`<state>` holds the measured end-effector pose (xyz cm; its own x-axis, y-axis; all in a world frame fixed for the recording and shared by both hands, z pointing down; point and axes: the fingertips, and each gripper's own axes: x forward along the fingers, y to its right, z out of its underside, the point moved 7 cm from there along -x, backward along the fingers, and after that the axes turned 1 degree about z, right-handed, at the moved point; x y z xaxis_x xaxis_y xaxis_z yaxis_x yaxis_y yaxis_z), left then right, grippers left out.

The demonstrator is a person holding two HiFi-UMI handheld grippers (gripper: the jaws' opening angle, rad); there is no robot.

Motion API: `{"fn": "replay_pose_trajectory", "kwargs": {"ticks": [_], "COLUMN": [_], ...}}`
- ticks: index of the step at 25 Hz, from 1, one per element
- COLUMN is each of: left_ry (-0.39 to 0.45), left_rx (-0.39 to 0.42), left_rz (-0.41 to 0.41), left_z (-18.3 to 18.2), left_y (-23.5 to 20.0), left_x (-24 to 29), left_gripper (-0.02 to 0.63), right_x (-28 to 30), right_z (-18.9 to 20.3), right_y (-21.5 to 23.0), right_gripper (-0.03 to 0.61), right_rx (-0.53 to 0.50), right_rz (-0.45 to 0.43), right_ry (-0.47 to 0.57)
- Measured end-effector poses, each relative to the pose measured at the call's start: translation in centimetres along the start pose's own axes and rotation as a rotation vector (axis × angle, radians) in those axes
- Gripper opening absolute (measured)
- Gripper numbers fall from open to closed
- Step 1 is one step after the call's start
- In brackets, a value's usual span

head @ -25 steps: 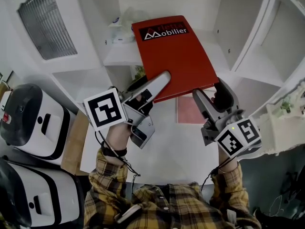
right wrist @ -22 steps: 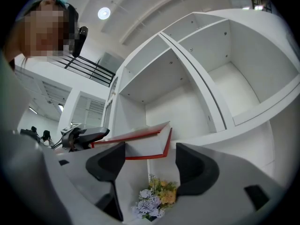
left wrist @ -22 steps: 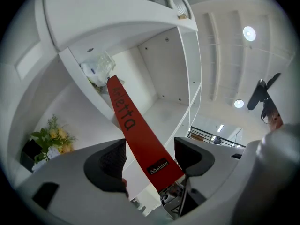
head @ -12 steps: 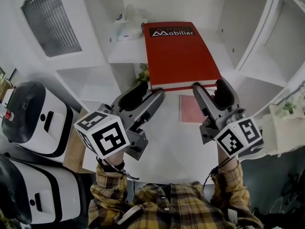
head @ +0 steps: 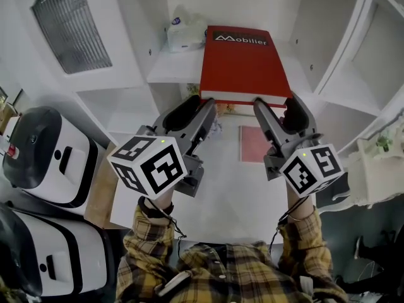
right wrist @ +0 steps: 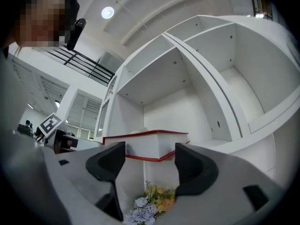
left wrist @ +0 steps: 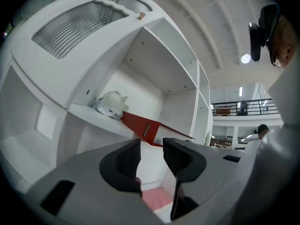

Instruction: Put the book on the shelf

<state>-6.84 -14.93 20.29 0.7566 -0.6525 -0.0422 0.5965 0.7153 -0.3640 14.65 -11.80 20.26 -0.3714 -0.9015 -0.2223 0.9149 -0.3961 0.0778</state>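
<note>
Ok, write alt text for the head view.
A red hardcover book lies flat on a white shelf, near edge overhanging. Below, the grey right gripper reaches that edge, jaws open; the grey left gripper, jaws just closing partway on nothing, sits beside its corner.

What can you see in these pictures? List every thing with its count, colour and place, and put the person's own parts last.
book: 1, red, flat on a shelf board, near end past the board's edge
crumpled bag: 1, white, same board, left of the book
flowers: 1 bunch, yellow and pale lilac, compartment under the book
panel: 1, pink, lower compartment
shelf unit: 1, white, straight ahead
appliances: 2, white and black, far left
sleeves: 2, yellow plaid, bottom
left tool: 1, grey, near the book's left corner, jaws just been closing, nothing between
right tool: 1, grey, at the book's near edge, jaws apart
</note>
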Motion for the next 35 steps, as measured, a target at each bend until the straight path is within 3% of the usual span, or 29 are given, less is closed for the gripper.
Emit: {"fn": "replay_pose_trajectory", "kwargs": {"ticks": [5, 17, 35], "left_ry": [-0.004, 0.008, 0.007], "left_rx": [0.036, 0.036, 0.066], "left_rz": [-0.023, -0.071, -0.084], "left_z": [-0.5, -0.6, -0.1], "left_y": [-0.2, -0.7, -0.6], "left_x": [1.4, 3.4, 2.4], "left_gripper": [0.13, 0.118, 0.118], "right_x": [1.1, 2.6, 1.1], "right_z": [-0.2, -0.2, -0.3], "right_y": [0.7, 1.6, 1.5], "right_gripper": [0.325, 0.31, 0.308], "right_rx": [-0.062, -0.173, -0.141], "right_rz": [0.043, 0.115, 0.08], "right_ry": [-0.003, -0.01, -0.02]}}
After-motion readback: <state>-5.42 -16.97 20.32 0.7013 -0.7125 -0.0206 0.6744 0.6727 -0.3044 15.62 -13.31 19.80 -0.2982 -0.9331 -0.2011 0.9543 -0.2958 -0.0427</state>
